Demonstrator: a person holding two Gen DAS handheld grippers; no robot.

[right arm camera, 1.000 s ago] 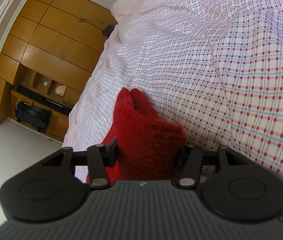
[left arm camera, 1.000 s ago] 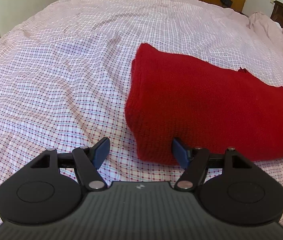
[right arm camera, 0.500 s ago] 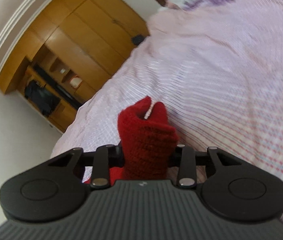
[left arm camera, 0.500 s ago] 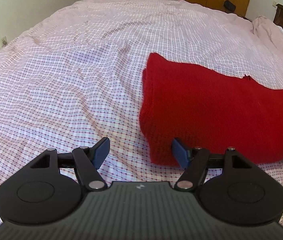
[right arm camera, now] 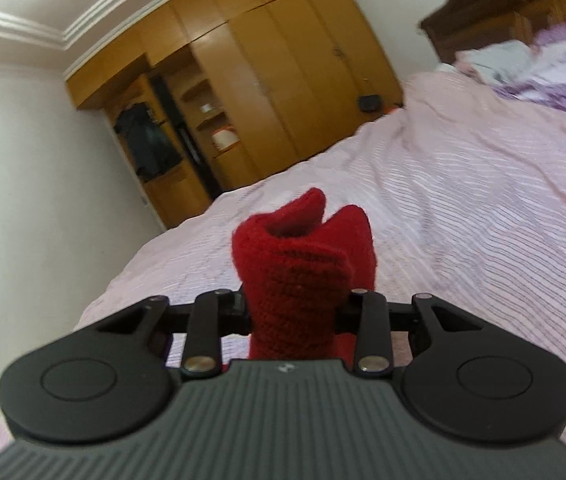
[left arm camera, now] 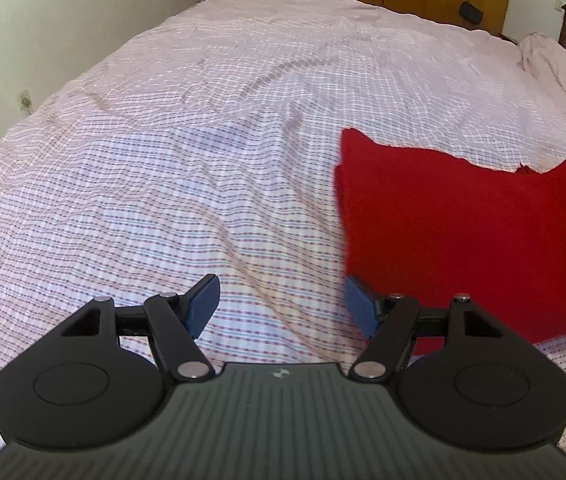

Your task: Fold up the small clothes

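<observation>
Sweater (left arm camera: pixel 463 232) on bed (left arm camera: pixel 243 120) (wardrobe (right arm camera: pixel 283 60) probably behind).

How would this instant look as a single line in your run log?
left hand-held gripper: open, empty | right hand-held gripper: jaws just closed on red knitted garment, bunched end held | garment's other end lies on checked bedsheet

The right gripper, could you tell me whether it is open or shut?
Shut on the red knit garment: the right gripper pinches bunched fabric between its jaws, which have just been closing.
</observation>
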